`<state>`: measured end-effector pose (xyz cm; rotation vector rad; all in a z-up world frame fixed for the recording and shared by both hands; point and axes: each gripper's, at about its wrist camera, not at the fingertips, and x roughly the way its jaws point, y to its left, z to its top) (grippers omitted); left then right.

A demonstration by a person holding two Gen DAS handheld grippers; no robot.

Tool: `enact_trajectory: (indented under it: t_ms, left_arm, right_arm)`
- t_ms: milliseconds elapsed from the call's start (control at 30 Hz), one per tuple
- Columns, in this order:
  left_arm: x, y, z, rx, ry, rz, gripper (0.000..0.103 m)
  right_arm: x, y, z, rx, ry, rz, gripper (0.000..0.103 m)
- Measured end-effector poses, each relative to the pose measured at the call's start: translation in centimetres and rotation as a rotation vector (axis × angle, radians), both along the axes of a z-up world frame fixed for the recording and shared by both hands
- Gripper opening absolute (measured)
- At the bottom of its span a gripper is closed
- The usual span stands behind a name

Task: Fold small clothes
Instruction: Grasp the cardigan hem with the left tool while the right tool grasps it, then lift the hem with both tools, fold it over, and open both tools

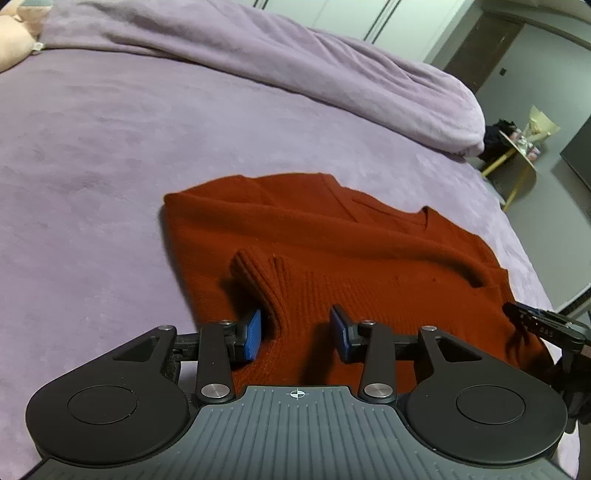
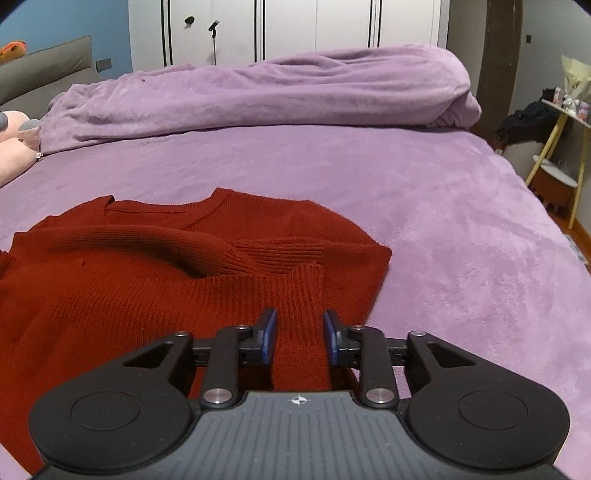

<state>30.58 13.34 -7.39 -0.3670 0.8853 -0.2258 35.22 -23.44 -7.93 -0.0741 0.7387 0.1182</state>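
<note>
Both grippers parted over the rust-red knit sweater [image 1: 332, 251], hem folded up on the purple bed [image 2: 443, 221]

left gripper [image 1: 299, 334] and right gripper [image 2: 299, 338] straddle ribbed hem, pads off it; looks like letting the fold settle flat

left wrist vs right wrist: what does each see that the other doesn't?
Left wrist only: the left tongs, open around a raised sweater fold, and the right tongs' black tip at the frame's right edge.

Right wrist only: the right tongs, pads either side of the ribbed hem, plus the white wardrobe and grey headboard.

Both: the red sweater on the purple bedspread, the bunched blanket, the yellow-legged side table.
</note>
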Motion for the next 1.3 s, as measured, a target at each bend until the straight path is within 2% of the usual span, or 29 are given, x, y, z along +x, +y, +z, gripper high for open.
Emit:
enact_trajectory:
  t_ms: [33, 67, 100, 167, 233, 333, 367, 467, 567, 633, 667, 700, 733, 767, 833, 867, 933, 1000, 1033, 1100, 1200, 1267, 1300]
  left_arm:
    - [0.0, -0.3, 0.0, 0.022, -0.003, -0.01, 0.041]
    - [0.0, -0.6, 0.0, 0.05, -0.006, -0.012, 0.019]
    - [0.0, -0.9, 0.0, 0.096, -0.001, -0.008, 0.009]
    - [-0.2, -1.1, 0.4, 0.119, -0.008, -0.007, 0.009]
    - [-0.6, -1.2, 2.1, 0.146, -0.059, 0.012, 0.008]
    - [-0.2, -0.7, 5.5, 0.123, -0.146, 0.056, 0.008]
    - [0.4, -0.6, 6.4, 0.125, -0.178, 0.068, 0.008]
    - [2.9, -1.2, 8.3, 0.194, -0.245, 0.11, 0.008]
    - [5.7, -2.2, 8.4, 0.255, -0.274, 0.178, 0.009]
    - [7.4, -3.2, 7.4, 0.321, -0.255, 0.203, 0.012]
    - [7.9, -3.6, 6.7, 0.368, -0.237, 0.222, 0.02]
    - [8.4, -4.1, 5.9, 0.413, -0.211, 0.227, 0.037]
    - [8.3, -4.4, 5.4, 0.422, -0.195, 0.224, 0.04]
    - [7.7, -4.4, 5.2, 0.401, -0.202, 0.22, 0.043]
    - [5.8, -4.6, 4.5, 0.276, -0.247, 0.187, 0.059]
    - [5.2, -4.9, 3.9, 0.207, -0.249, 0.165, 0.067]
    - [5.0, -5.7, 2.5, 0.117, -0.227, 0.132, 0.068]
    - [5.6, -6.7, 0.9, 0.091, -0.175, 0.12, 0.068]
    - [6.0, -7.1, 0.1, 0.088, -0.156, 0.123, 0.068]
    - [6.3, -7.5, -1.1, 0.112, -0.128, 0.149, 0.068]
    - [6.0, -7.6, -1.6, 0.195, -0.175, 0.123, 0.066]
    - [5.7, -7.6, -1.8, 0.277, -0.216, 0.097, 0.065]
    - [5.6, -7.5, -2.2, 0.297, -0.231, 0.091, 0.066]
  right_arm:
    - [-0.3, 0.2, 0.1, -0.018, -0.015, -0.007, 0.013]
    - [-0.4, 0.2, 0.2, -0.028, -0.027, -0.011, 0.01]
    - [-0.7, 0.4, 0.5, -0.04, -0.041, -0.015, 0.009]
    - [-1.4, 0.7, 1.3, -0.067, -0.089, -0.011, 0.007]
    - [-2.0, 1.1, 2.7, -0.101, -0.154, -0.007, 0.007]
    - [-1.5, 1.5, 4.8, -0.113, -0.236, -0.032, 0.006]
    - [-0.7, 1.7, 5.5, -0.12, -0.261, -0.049, 0.006]
    - [2.2, 2.2, 6.5, -0.136, -0.3, -0.114, 0.006]
    - [5.3, 2.6, 6.2, -0.148, -0.306, -0.178, 0.005]
    - [7.0, 2.8, 5.3, -0.15, -0.293, -0.224, 0.005]
    - [7.7, 2.7, 4.6, -0.135, -0.255, -0.233, 0.005]
    - [7.9, 2.4, 4.2, -0.108, -0.219, -0.251, 0.005]
    - [7.6, 2.4, 3.9, -0.058, -0.205, -0.262, 0.006]
    - [6.9, 2.5, 3.7, 0.009, -0.216, -0.245, 0.007]
    - [5.6, 3.2, 3.1, 0.169, -0.205, -0.168, 0.012]
    - [5.4, 4.1, 2.7, 0.307, -0.159, -0.093, 0.013]
    - [5.5, 6.3, 1.8, 0.482, -0.083, 0.01, 0.013]
    - [5.8, 9.3, 0.5, 0.6, -0.02, 0.121, 0.014]
    - [6.2, 10.6, -0.2, 0.627, 0.003, 0.164, 0.015]
    - [7.0, 11.8, -1.4, 0.574, 0.008, 0.178, 0.016]
    - [7.8, 9.2, -2.6, 0.519, -0.039, 0.158, 0.01]
    - [7.8, 6.2, -2.7, 0.405, -0.104, 0.063, 0.012]
    - [7.9, 3.5, -3.1, 0.389, -0.101, -0.016, 0.012]
